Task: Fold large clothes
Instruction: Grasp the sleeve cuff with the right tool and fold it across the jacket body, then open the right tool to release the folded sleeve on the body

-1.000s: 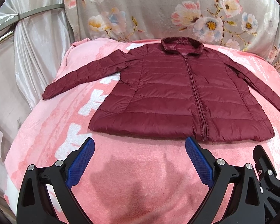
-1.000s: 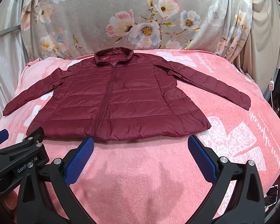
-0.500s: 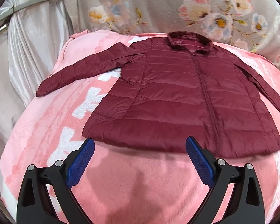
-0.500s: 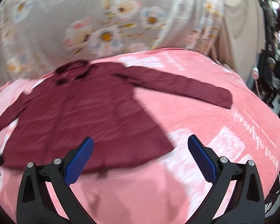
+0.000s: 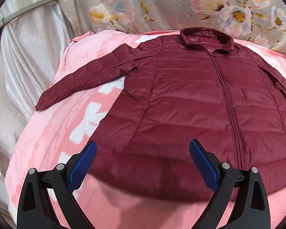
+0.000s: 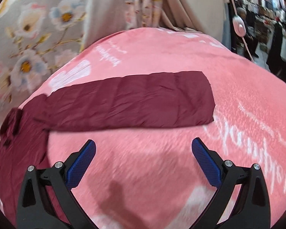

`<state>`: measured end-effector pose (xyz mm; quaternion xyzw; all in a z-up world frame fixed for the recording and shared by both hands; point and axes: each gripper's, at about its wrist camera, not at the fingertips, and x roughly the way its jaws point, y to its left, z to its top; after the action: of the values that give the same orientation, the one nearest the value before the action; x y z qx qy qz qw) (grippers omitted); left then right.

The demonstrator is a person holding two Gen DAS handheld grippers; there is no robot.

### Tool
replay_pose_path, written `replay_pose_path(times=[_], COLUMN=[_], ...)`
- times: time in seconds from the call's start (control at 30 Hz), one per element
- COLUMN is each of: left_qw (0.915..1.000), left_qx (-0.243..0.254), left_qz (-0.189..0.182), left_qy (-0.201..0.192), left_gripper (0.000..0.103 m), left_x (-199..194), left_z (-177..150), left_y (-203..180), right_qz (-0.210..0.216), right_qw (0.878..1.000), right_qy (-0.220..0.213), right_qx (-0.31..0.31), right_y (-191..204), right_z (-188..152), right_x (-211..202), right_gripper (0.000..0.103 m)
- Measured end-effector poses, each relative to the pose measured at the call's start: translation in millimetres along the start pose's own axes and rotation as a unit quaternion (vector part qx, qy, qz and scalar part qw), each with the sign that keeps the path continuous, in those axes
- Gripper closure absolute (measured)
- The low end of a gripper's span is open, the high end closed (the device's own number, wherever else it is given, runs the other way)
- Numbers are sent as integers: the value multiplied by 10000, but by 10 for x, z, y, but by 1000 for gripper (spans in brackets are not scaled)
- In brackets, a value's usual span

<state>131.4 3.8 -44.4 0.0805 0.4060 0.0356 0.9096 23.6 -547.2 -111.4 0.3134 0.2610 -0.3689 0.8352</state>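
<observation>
A maroon quilted jacket [image 5: 190,103] lies flat and zipped on a pink blanket [image 5: 53,133], collar at the far side, sleeves spread out. My left gripper [image 5: 142,150] is open and empty, just above the jacket's lower left hem. In the right wrist view the jacket's right sleeve [image 6: 131,103] stretches across the blanket [image 6: 238,99], its cuff to the right. My right gripper [image 6: 143,148] is open and empty, over bare blanket a little in front of the sleeve.
A floral fabric backdrop [image 5: 162,5] hangs behind the bed. Silvery cloth [image 5: 28,57] drapes at the left. A pink cord switch [image 6: 239,27] hangs at the right, with a dark cluttered room beyond the blanket's edge.
My left gripper has moved forward over the jacket's hem. My right gripper has swung to the right, from the jacket's body toward the right sleeve. Both stay open.
</observation>
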Motion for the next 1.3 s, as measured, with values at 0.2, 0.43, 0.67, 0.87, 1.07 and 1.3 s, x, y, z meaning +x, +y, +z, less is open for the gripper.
replay_pose_path(times=[0.2,0.43,0.67,0.87,1.07,1.3], left_qw=[10000,9998,9986,9978,9972,9953], left_qx=[-11,-117,-390,-551,-709,-946], left_qz=[74,161,348,348,212,175], left_qy=[-58,45,75,74,83,117], left_gripper=[7,7,7,7,7,7], left_x=[174,396,548,586,557,655], left_z=[131,231,348,400,426,474], left_y=[-87,-41,233,415,578,875], right_qz=[61,-11,403,1627,3007,3753], right_qw=[9971,9967,9982,9758,9227,8634], right_qy=[220,196,-443,-740,-246,522], right_qx=[727,789,13,-1257,-2401,-3330], right_y=[-261,-193,601,1943,3354,4428], right_z=[182,406,711,601,-201,-1432], right_x=[387,675,314,-358,-778,-844], right_gripper=[5,66,98,99,99,98])
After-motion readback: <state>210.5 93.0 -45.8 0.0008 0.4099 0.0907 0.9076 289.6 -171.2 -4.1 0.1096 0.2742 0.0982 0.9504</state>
